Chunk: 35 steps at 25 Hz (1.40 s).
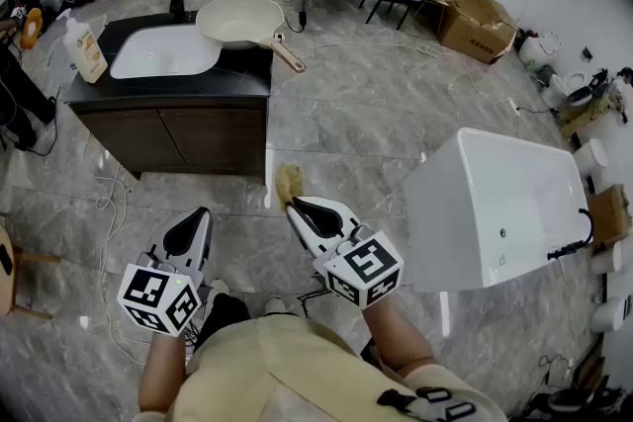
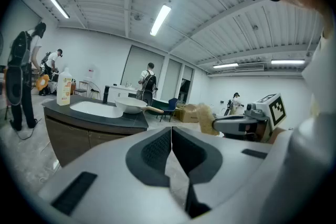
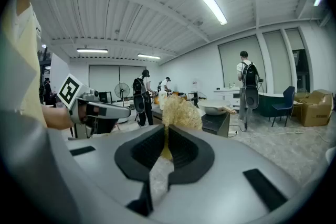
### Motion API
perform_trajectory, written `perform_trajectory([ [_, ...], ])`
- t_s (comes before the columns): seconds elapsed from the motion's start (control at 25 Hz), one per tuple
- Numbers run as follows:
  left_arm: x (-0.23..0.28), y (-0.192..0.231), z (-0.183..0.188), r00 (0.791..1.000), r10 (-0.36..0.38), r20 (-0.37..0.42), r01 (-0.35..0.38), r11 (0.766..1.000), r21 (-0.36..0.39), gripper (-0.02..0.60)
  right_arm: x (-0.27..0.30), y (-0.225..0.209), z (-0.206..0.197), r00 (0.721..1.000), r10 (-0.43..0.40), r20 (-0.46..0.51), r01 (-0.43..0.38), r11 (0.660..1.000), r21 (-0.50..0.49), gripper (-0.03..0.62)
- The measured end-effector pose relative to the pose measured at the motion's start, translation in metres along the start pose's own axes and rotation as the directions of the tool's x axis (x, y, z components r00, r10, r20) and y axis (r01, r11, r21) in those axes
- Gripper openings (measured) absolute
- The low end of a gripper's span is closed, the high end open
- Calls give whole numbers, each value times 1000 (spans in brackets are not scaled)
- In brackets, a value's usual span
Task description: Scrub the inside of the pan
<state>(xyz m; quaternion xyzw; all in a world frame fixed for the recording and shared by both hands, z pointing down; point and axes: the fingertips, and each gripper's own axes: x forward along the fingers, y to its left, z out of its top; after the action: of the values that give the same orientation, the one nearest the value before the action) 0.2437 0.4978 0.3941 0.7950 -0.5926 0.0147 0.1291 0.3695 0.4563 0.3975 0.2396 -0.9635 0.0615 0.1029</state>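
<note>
Right claw (image 3: 165,136) grips scrubber (image 3: 180,110) — left claw (image 2: 171,139) closed, empty; only head view looks into the pan (image 1: 240,21)

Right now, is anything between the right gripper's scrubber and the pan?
Nothing visible. Only bare floor lies between the scrubber held in the right gripper and the pan, which sits on the counter ahead.

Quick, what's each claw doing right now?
Left claw: closed, empty.
Right claw: closed on the yellow scrub pad.
</note>
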Motion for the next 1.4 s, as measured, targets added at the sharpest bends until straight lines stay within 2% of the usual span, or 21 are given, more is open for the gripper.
perform_trajectory([
  [0.24,10,14,-5,999,-3,-33,3,1000,19,15,17,-7,-8,1000,-7,-31,7,1000,-3,35],
  [0.52,54,59,0,999,-27,-28,26,999,-19,15,52,-36,1,998,-50,-49,49,999,-18,35],
  [0.88,129,133,22,997,-65,-30,64,998,-15,15,123,-100,50,993,-100,-56,97,994,-59,35],
  [1.08,147,192,44,995,-91,-50,90,996,-15,15,185,-112,89,993,-106,-53,101,991,-82,35],
  [1.4,175,254,59,994,-77,-73,78,997,7,15,254,-145,117,991,-134,-23,133,990,-42,35],
])
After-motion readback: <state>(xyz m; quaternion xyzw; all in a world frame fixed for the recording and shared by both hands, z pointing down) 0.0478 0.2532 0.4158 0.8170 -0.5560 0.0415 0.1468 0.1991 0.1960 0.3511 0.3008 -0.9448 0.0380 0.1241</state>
